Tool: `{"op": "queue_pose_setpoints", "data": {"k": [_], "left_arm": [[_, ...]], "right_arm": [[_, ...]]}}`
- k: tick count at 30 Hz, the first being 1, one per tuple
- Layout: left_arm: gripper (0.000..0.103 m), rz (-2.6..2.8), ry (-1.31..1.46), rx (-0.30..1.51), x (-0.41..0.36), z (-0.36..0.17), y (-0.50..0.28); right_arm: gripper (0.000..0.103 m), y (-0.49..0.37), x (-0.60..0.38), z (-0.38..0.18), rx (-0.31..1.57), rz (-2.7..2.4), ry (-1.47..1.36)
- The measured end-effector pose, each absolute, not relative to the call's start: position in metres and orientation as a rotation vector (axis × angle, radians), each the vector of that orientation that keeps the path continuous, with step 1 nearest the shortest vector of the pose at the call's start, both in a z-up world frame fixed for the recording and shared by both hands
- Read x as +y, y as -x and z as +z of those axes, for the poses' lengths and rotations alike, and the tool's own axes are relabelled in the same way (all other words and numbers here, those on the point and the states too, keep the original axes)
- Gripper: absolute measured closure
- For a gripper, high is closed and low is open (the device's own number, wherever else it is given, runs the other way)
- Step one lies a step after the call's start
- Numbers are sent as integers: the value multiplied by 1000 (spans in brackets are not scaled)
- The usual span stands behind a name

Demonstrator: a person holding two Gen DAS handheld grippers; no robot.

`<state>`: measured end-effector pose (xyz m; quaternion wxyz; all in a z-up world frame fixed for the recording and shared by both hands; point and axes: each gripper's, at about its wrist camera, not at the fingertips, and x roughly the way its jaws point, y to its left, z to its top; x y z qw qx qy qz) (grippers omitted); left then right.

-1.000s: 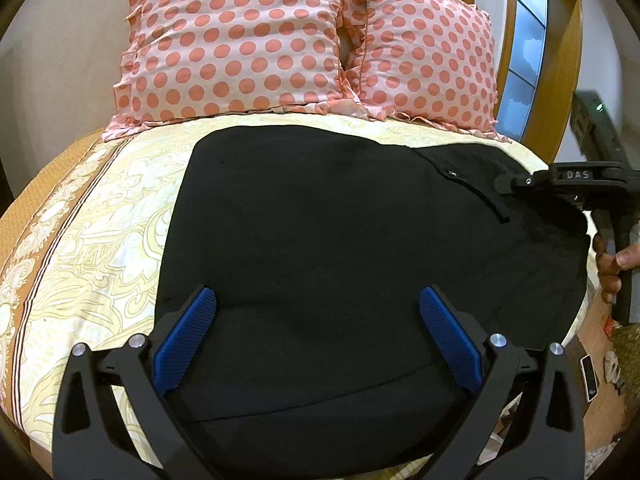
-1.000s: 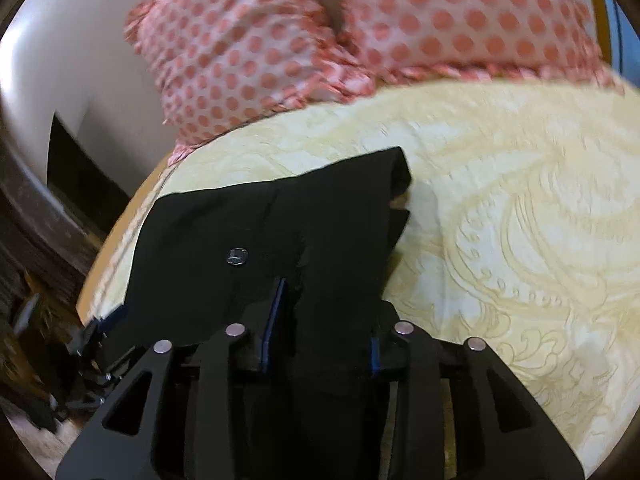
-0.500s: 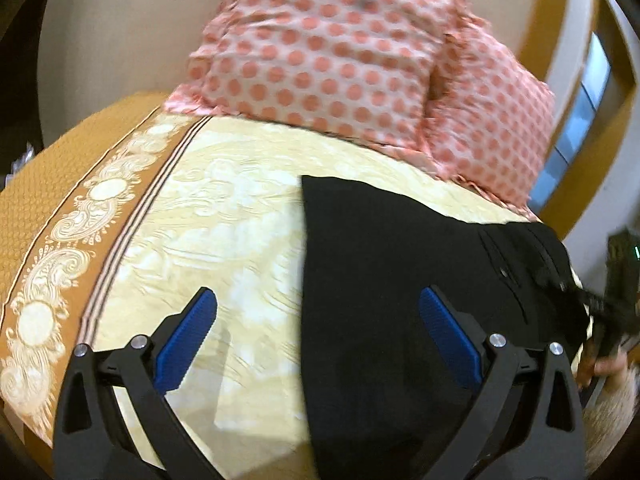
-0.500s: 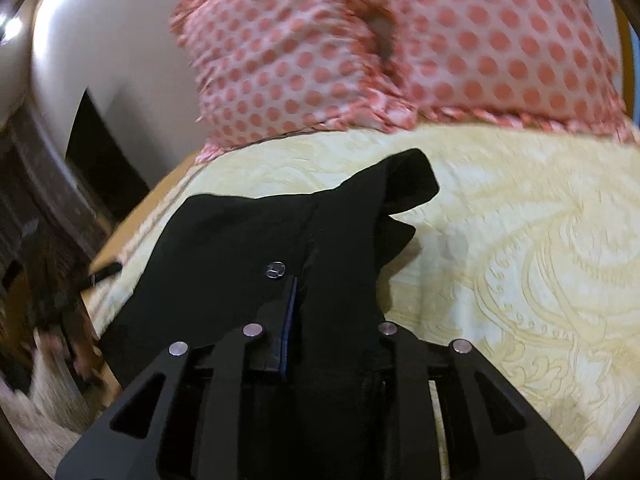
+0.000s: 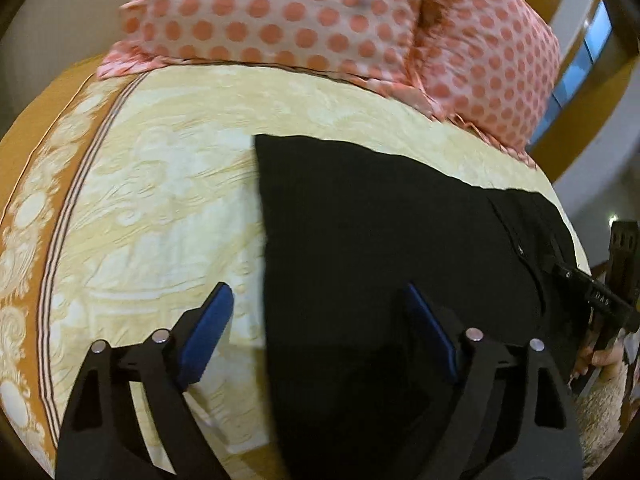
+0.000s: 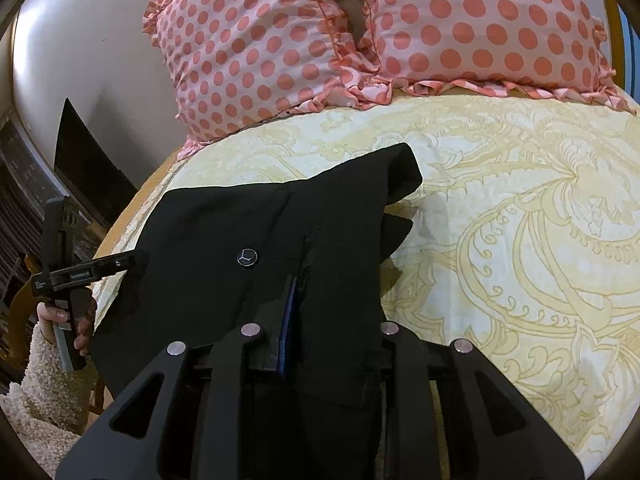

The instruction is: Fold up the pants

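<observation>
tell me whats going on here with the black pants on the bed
A person with a gripper in each hand is folding black pants on a yellow patterned bedspread, near two polka-dot pillows. The right gripper is clamped on the waistband end, by the button. The left gripper straddles the pants' left edge, its jaws closing but not yet pressing the cloth.

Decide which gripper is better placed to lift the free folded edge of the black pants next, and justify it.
Left. The left gripper, jaws closing with nothing gripped, straddles the pants' free edge, while the right gripper is shut on the waistband end.
</observation>
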<state>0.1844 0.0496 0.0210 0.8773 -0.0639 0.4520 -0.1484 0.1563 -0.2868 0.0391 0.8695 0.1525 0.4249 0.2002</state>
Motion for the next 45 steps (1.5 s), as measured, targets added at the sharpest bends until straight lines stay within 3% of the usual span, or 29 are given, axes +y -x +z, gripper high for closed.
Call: {"op": "queue_pose_setpoints", "data": {"k": [6,14,16,18,20,24,37,45], "left_arm": [[19,-324,85,957,34,22,-196],[25,-334,81,1018,32,24,-208],[36,-338,96,1021,32,26,-208],[59,-321,109,1007,36,28,-207],[75,-314,109,992,38,30,-205],[92,-313,93,950,38,37,-198],[98,-285,2,821,28,81,-221],[98,-206,-22,754,27,99,-307]], "right_arm": [[66,-162,-291,31,923,402,-360],[60,-165,-293,26,929,431,-404],[66,-162,-289,28,917,429,-368],[70,-159,-284,31,903,429,-333],[75,-158,-283,35,890,429,-330],[79,-158,-284,39,875,437,-340],[84,-201,-276,77,813,443,-320],[84,-287,-278,84,769,368,-388]]}}
